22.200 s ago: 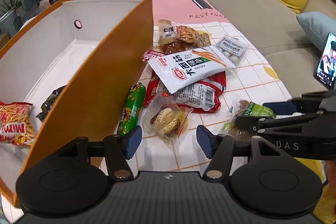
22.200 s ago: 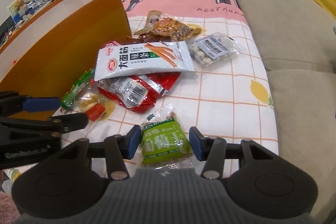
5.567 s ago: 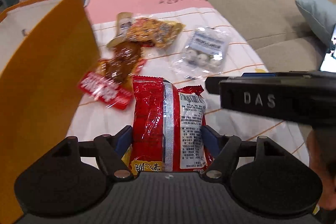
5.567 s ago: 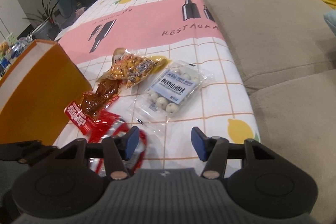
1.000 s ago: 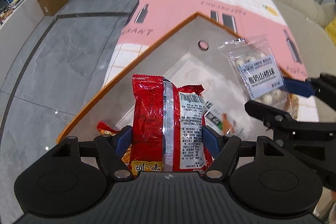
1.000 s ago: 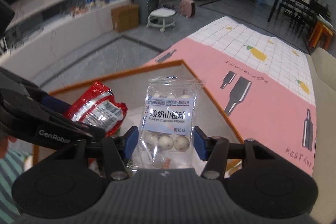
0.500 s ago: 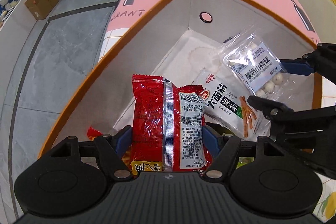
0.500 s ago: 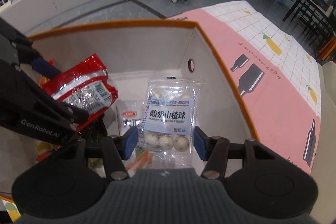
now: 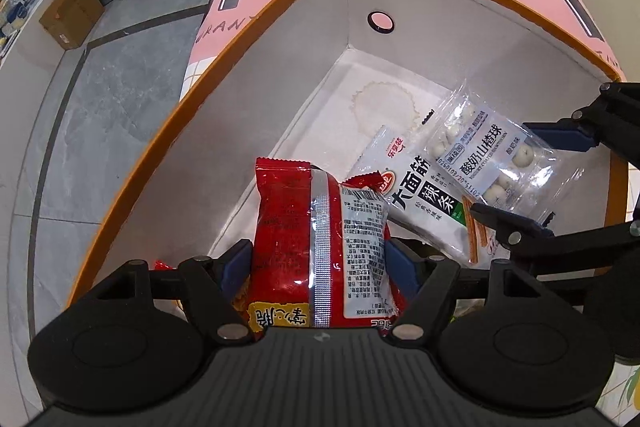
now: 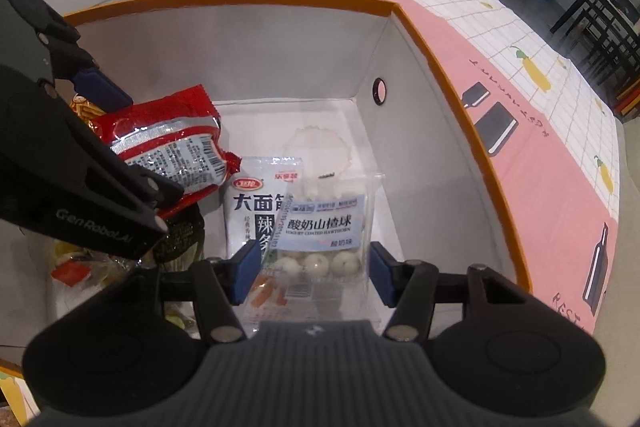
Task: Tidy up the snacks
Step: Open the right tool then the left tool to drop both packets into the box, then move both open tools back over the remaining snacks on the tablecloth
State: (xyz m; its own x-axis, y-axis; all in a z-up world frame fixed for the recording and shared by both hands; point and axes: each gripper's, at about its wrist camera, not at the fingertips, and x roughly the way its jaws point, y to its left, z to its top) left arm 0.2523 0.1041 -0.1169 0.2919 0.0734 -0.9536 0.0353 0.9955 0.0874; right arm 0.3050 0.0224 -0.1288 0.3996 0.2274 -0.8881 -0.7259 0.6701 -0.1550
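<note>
Left gripper [image 9: 319, 263] pinches my red snack packet [image 9: 320, 247] over the orange box [image 9: 168, 115]. Ahead of it to the right, a white spicy-strip packet [image 9: 424, 195] lies inside. Right gripper [image 10: 313, 269] clamps the clear hawthorn-ball bag [image 10: 324, 231] above that packet.

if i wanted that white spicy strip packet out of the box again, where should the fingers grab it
Probably the far sealed top edge of the white packet, coming straight down from above. It lies flat on the floor of the orange box, and that end is bare. Its near end is covered by the clear hawthorn ball bag in the right gripper.
</note>
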